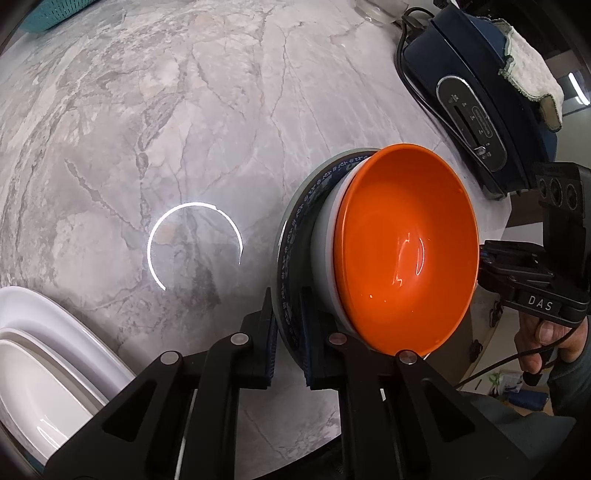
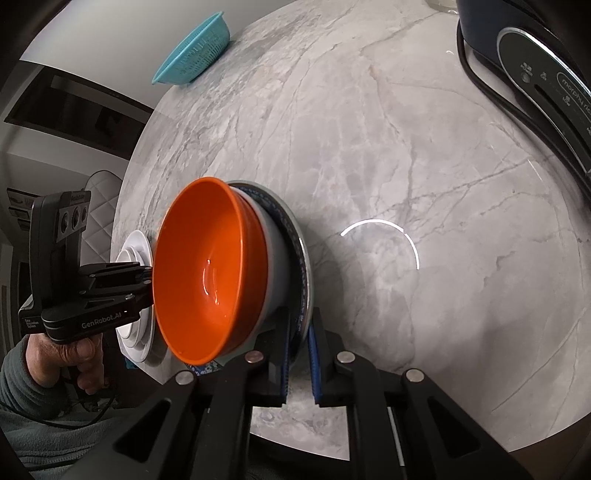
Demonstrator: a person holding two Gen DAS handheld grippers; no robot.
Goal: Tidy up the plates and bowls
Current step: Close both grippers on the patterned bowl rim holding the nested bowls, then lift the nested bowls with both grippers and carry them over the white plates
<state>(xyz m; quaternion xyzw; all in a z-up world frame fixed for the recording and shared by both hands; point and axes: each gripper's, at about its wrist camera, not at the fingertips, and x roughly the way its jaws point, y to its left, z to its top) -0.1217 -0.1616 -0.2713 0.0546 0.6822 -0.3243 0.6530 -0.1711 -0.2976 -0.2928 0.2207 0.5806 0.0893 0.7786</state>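
An orange bowl (image 1: 406, 251) nests in a white bowl (image 1: 325, 258) on a blue-patterned plate (image 1: 291, 236). My left gripper (image 1: 288, 339) is shut on one edge of the plate. My right gripper (image 2: 299, 354) is shut on the opposite edge of the plate (image 2: 301, 258), with the orange bowl (image 2: 210, 273) and white bowl (image 2: 275, 266) on it. The stack is held above the marble table (image 1: 184, 110). Each gripper shows in the other's view, the right (image 1: 532, 280) and the left (image 2: 96, 291). Stacked white dishes (image 1: 44, 354) sit at the table's edge, also in the right wrist view (image 2: 136, 295).
A dark blue appliance (image 1: 480, 96) with a cord and a cloth (image 1: 532, 70) on top stands at the far right, also seen in the right wrist view (image 2: 535, 74). A teal colander (image 2: 195, 55) sits at the table's far edge. A glass (image 1: 376, 9) stands at the back.
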